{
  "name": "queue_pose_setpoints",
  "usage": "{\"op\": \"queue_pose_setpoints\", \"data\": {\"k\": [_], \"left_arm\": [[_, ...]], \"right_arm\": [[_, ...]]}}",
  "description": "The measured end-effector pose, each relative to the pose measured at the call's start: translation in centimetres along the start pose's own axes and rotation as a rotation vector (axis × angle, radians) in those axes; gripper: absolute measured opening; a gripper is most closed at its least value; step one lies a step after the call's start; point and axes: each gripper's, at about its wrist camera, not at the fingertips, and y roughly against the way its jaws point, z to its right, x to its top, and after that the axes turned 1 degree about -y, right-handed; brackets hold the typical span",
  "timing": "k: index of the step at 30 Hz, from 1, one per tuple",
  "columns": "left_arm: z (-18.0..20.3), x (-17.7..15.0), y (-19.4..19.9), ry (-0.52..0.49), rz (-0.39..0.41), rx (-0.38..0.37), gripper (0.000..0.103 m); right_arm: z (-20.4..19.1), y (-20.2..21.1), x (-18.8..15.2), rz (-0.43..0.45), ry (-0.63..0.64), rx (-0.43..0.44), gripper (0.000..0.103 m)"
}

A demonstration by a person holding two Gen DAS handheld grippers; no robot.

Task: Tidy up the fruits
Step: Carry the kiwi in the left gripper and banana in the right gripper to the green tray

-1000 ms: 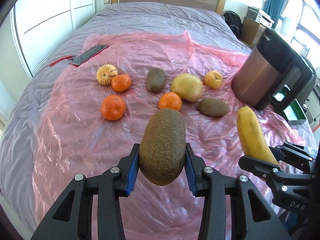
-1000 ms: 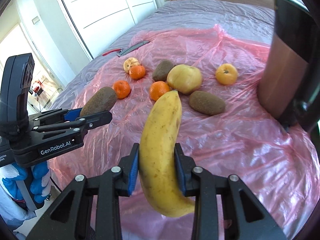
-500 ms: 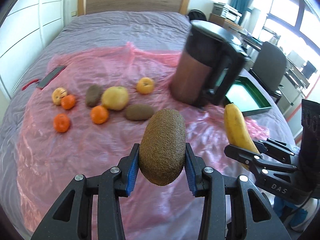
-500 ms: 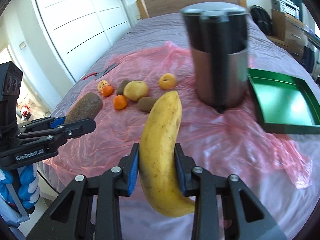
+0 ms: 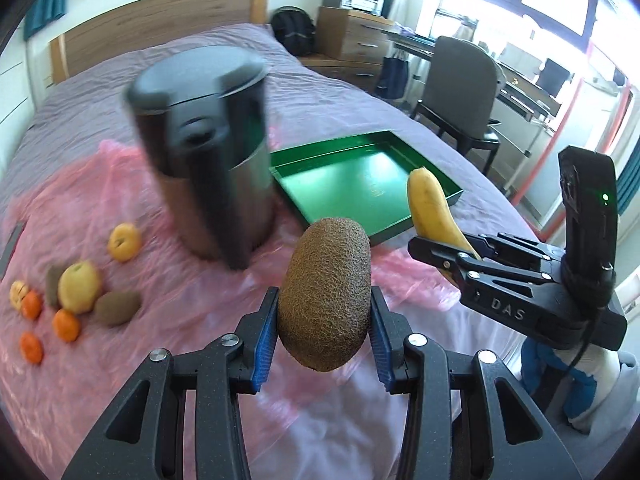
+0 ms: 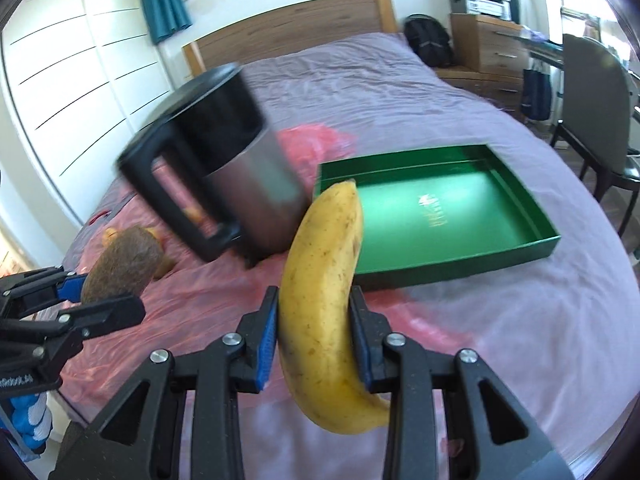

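My left gripper (image 5: 323,316) is shut on a brown kiwi (image 5: 325,292), held above the pink plastic sheet (image 5: 168,304). My right gripper (image 6: 314,332) is shut on a yellow banana (image 6: 326,300); that banana (image 5: 430,208) also shows at the right of the left wrist view. A green tray (image 6: 440,216) lies on the bed just beyond both grippers. Other fruit stays on the sheet at the left: a yellow apple (image 5: 79,287), a kiwi (image 5: 117,308), several mandarins (image 5: 66,325) and an orange fruit (image 5: 125,242).
A tall steel and black kettle (image 5: 208,152) stands on the sheet left of the tray, blurred. A grey chair (image 5: 460,84), a wooden drawer unit (image 5: 352,36) and a black backpack (image 5: 292,28) stand beyond the purple bed (image 6: 360,80). White wardrobes (image 6: 72,80) line the left.
Both grippers swung to the right with their fruit. The fruit pile slid to the far left of the views, and the kettle and green tray came to the centre.
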Motion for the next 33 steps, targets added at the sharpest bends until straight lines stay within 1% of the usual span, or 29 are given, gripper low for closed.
{"op": "queue_pose_setpoints", "data": {"k": [4,7,10,13,18,22,26,31,33], "left_arm": [[2.4,3.0,-3.2,-0.020,-0.009,-0.013,0.037],[3.8,5.1,-6.3,-0.046,-0.024,-0.006,0.037],[4.4,6.3,-8.8,-0.050,-0.042,0.000,0.037],[4.4,7.1,-11.5,-0.046,-0.061,0.024,0.037],[3.9,7.7,-15.5,-0.027,-0.100,0.063,0.037],[3.6,7.7,-18.1,-0.022,-0.135,0.075,0.037],[3.4,7.4,-20.0,-0.021,-0.164,0.075,0.037],[3.5,6.7,-21.5,-0.018,-0.195,0.068,0.037],[3.7,6.4,-21.6,-0.029,-0.191,0.075,0.037]], "right_arm": [[4.0,-1.6,2.8,0.020,-0.022,-0.050,0.011],[6.8,-3.4,4.7,0.026,-0.027,-0.083,0.011],[9.4,-5.6,6.2,0.024,-0.043,-0.108,0.011],[11.5,-7.4,7.1,0.019,-0.052,-0.130,0.011],[14.3,-10.5,8.4,0.002,-0.070,-0.166,0.011],[16.4,-13.0,9.5,-0.032,-0.081,-0.188,0.011],[17.6,-14.7,9.9,-0.061,-0.081,-0.210,0.011],[18.4,-16.0,9.3,-0.083,-0.083,-0.216,0.012],[18.5,-16.1,9.2,-0.081,-0.082,-0.216,0.012]]}}
